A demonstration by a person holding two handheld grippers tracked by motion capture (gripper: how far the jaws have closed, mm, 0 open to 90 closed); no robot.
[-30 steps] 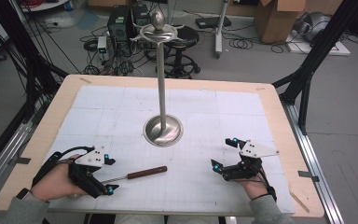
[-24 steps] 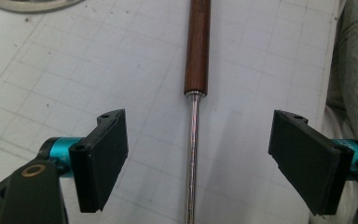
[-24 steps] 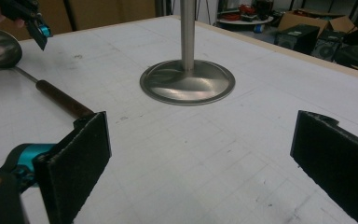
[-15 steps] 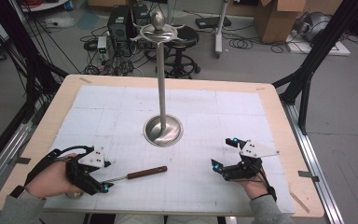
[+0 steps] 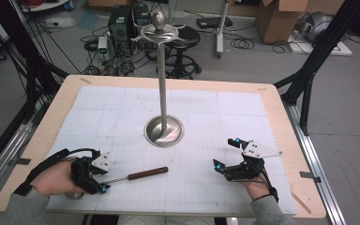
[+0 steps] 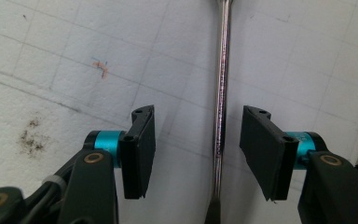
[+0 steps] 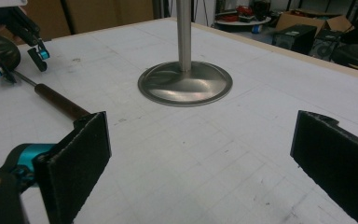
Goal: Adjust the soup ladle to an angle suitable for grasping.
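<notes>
Chrome-bright and thin, the metal shaft of a long tool with a dark brown wooden handle (image 5: 147, 174) lies flat on the white gridded mat (image 5: 201, 117) near the front left of the pale wooden table (image 5: 281, 117), its handle end pointing toward the table's middle and its shaft end reaching into the left gripper (image 5: 104, 183). In the left gripper view the shaft (image 6: 221, 107) runs straight up between the two black jaws, closer to the right-hand pad (image 6: 261, 149) than to the left-hand one, with mat showing on both sides of it, so neither pad presses on it. These jaws have just been closing around the shaft, yet they stand half open and grasp nothing. The person's left hand (image 5: 56, 178) holds this gripper low over the mat. The right gripper (image 5: 227, 154) rests well apart at the front right, its jaws spread wide and released, with bare mat between them. From the right gripper view the brown handle (image 7: 60, 101) lies at the left, just beyond the left pad, and the left gripper (image 7: 14, 60) sits at its far end. A tall silvery metal stand with a round domed base (image 5: 164, 131) rises from the middle of the mat, between and beyond the two grippers.
</notes>
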